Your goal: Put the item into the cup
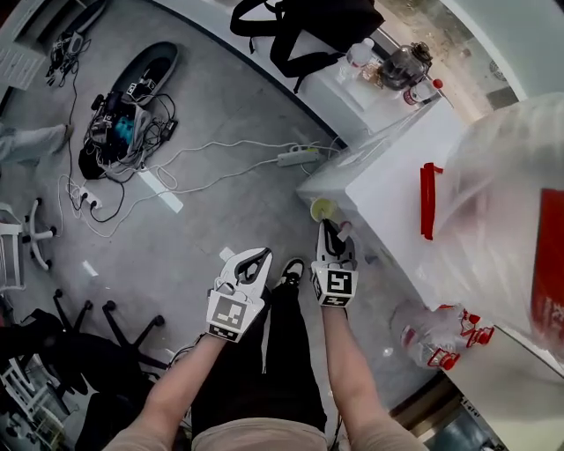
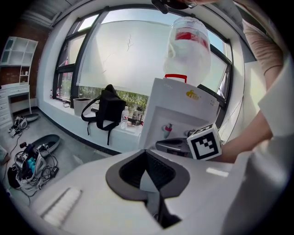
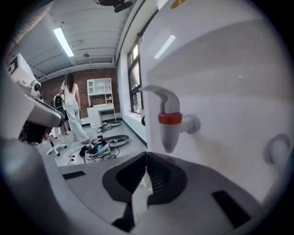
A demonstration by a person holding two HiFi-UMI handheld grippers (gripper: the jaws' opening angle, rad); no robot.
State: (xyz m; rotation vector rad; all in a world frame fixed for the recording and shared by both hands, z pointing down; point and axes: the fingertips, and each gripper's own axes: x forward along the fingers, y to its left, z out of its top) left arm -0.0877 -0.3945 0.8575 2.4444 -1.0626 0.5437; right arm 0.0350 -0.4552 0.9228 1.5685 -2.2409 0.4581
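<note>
A pale yellow-green cup [image 1: 323, 209] sits at the front of a white water dispenser [image 1: 388, 189], seen from above with its mouth open. My right gripper [image 1: 328, 226] reaches its near rim. Its jaws [image 3: 147, 156] are shut, with a pale sliver pinched between the pads, just below the red tap [image 3: 167, 118]. The cup's body is hidden under the jaws there. My left gripper [image 1: 261, 255] hangs beside it over the floor. It is shut [image 2: 147, 153] and holds nothing that I can make out. No separate item shows.
A large water bottle [image 1: 502, 220] tops the dispenser. Crumpled plastic bags [image 1: 441, 339] lie at its foot. On the floor are a power strip with cables [image 1: 295, 157], a heap of gear [image 1: 123, 123] and chair bases [image 1: 35, 238]. A backpack [image 1: 300, 26] sits on the sill. A person [image 3: 72, 108] stands far off.
</note>
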